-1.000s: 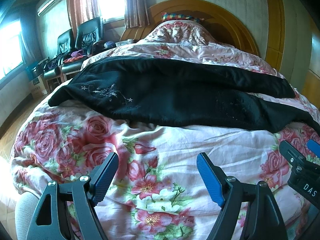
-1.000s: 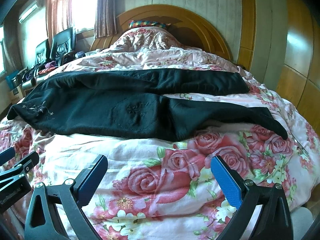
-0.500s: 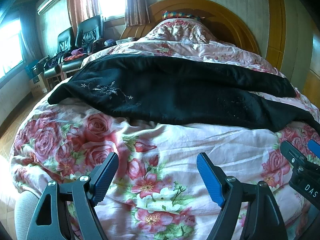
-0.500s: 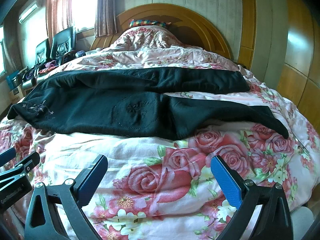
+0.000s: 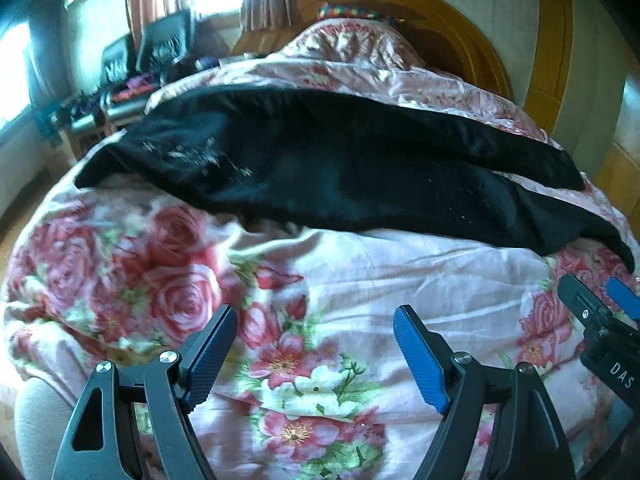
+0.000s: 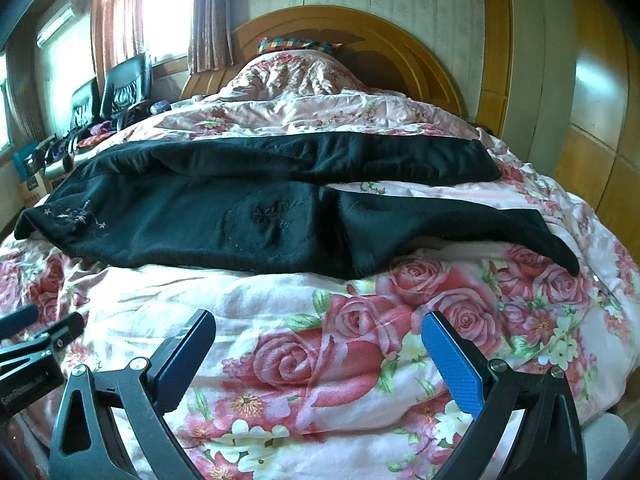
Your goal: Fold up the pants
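Right wrist: pants [image 6: 256,220] beyond hand-held gripper [image 6: 316,354].

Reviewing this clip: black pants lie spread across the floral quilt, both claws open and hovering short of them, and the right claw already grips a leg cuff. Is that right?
Not quite. The right claw grips nothing: the right wrist view shows its jaws wide apart over bare floral quilt, short of the black pants. The rest holds; the left claw is open too.

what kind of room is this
A home bedroom, most likely: a bed with a rose-print quilt and curved wooden headboard, curtained windows, and black pants laid across the bed.
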`<state>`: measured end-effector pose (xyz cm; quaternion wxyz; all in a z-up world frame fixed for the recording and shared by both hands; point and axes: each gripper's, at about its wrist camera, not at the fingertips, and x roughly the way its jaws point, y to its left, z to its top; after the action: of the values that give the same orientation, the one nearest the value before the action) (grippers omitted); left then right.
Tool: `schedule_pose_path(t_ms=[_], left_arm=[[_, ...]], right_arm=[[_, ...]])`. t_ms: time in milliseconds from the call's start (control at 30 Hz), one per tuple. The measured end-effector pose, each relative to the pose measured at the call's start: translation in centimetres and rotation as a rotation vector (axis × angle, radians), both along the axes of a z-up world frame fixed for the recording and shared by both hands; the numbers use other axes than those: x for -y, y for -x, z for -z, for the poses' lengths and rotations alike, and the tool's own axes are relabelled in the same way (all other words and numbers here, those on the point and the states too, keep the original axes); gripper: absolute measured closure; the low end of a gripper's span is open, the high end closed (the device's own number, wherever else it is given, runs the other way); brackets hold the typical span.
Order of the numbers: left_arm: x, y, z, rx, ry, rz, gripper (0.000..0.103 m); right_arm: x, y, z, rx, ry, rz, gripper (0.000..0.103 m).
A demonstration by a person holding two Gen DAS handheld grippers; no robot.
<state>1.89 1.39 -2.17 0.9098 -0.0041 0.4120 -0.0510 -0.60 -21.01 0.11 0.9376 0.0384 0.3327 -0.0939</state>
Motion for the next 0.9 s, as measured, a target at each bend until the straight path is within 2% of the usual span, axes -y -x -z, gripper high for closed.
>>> schedule_pose_path(t_ms=[200, 333, 467, 533, 600, 667, 733, 800, 900], left_arm=[[-1.6, -0.5, 0.1, 0.011, 0.087, 0.026, 0.021], [-3.9, -1.1, 0.3, 0.047, 0.246, 0.030, 0.021], [-7.6, -3.0, 0.7, -0.021, 0.392, -0.058, 0.021], [-9.3, -3.4, 0.9, -0.010, 0.427, -0.123, 0.023], [-10.7, -3.6, 0.8, 0.024, 0.421, -0.197, 0.024], [-11.6, -4.1, 0.8, 0.037, 0.395, -0.250, 0.025], [-12.2, -4.9, 0.8, 0.029, 0.389, -0.261, 0.026], [-12.8, -5.7, 0.8, 0.030, 0.399, -0.264, 0.032], [-13.7, -7.2, 0.1, 0.069, 0.404, -0.273, 0.033]], right_arm=[[2.1, 0.0, -0.4, 0.074, -0.099, 0.008, 0.000], [4.1, -0.7, 0.0, 0.038, -0.128, 0.035, 0.000], [7.5, -1.6, 0.8, -0.032, -0.223, 0.068, 0.000], [9.2, -1.8, 1.1, -0.031, -0.265, 0.099, 0.000], [10.9, -2.0, 1.4, -0.023, -0.298, 0.125, 0.000], [12.5, -2.2, 1.8, -0.016, -0.372, 0.127, 0.000], [14.3, -2.6, 2.3, -0.003, -0.465, 0.140, 0.000], [16.3, -2.7, 2.7, 0.020, -0.561, 0.164, 0.004], [18.7, -2.7, 3.1, 0.079, -0.678, 0.205, 0.006]])
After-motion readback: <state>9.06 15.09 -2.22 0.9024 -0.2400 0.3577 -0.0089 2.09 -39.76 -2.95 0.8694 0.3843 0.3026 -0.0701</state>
